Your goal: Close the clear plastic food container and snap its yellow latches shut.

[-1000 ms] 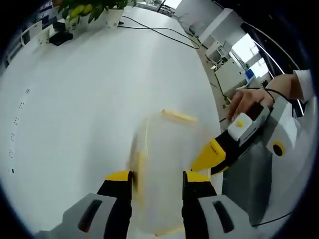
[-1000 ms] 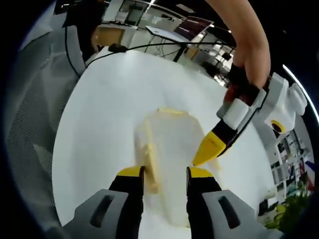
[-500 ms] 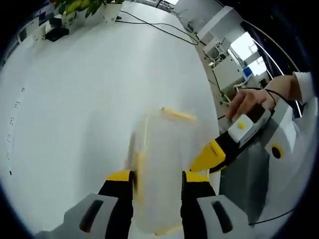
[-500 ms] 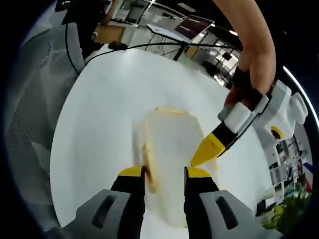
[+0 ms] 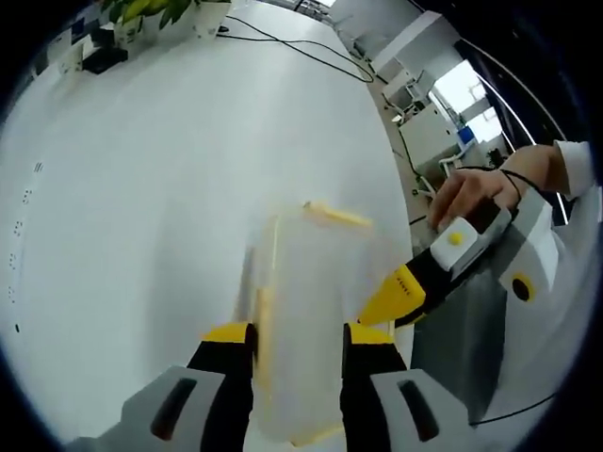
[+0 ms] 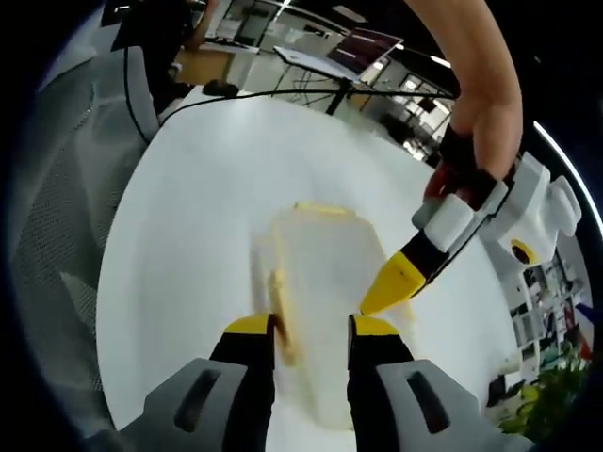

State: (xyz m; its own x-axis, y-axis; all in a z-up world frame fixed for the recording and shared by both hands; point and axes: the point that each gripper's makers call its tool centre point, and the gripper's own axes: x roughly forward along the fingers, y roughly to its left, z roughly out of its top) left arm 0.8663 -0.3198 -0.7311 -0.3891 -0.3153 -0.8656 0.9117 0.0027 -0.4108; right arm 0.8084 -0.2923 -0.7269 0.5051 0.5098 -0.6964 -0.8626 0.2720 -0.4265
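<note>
Clear container (image 5: 306, 311) on white table (image 5: 141, 188), lid on. Left gripper (image 5: 298, 336) and right gripper (image 6: 311, 327) each straddle a side latch, jaws part-open, unmoved since 1.0 s ago. Judgement: latches being pressed.

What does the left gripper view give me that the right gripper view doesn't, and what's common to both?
Left gripper view alone: a potted plant at the table's far end, a black cable trailing across the top, and bright windows beyond the table edge.

Right gripper view alone: a grey mesh chair back beside the table, and office desks behind it.

Shared: the white table, the clear container with yellow latches sitting between that view's own fingers, and the other gripper's yellow tip touching its side.
</note>
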